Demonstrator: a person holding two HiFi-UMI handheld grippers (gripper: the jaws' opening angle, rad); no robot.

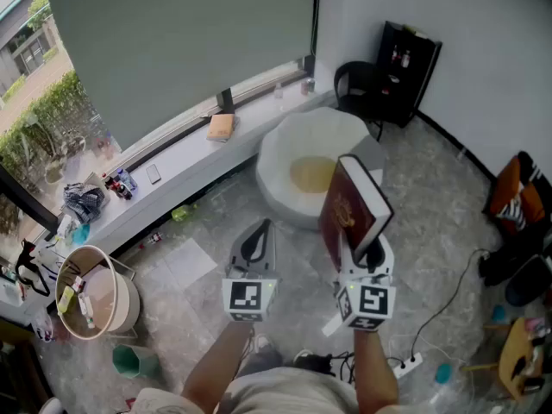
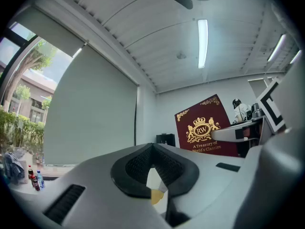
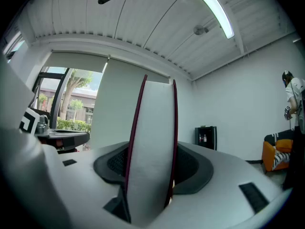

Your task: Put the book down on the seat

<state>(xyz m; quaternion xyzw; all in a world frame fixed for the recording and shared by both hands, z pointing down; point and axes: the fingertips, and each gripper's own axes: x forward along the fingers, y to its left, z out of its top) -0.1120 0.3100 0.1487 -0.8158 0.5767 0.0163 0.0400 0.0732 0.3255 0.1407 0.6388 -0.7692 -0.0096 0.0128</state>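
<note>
My right gripper (image 1: 363,254) is shut on a dark red hardback book (image 1: 352,205) and holds it upright by its lower edge, above the floor in front of the seat. In the right gripper view the book (image 3: 152,147) stands between the two pads, page edges toward the camera. The seat (image 1: 276,158) is a round white tub chair with a yellow cushion, just beyond the book. My left gripper (image 1: 256,241) hangs beside it on the left, shut and empty. In the left gripper view the book's gold-crested cover (image 2: 207,128) shows to the right of the left gripper (image 2: 152,149).
A windowsill (image 1: 172,166) behind the seat carries a tan box (image 1: 222,127) and small bottles. A black chair (image 1: 358,80) and black cabinet (image 1: 410,59) stand at the back. A round basket (image 1: 95,304), a green bin (image 1: 134,360) and a power strip (image 1: 405,365) lie on the floor.
</note>
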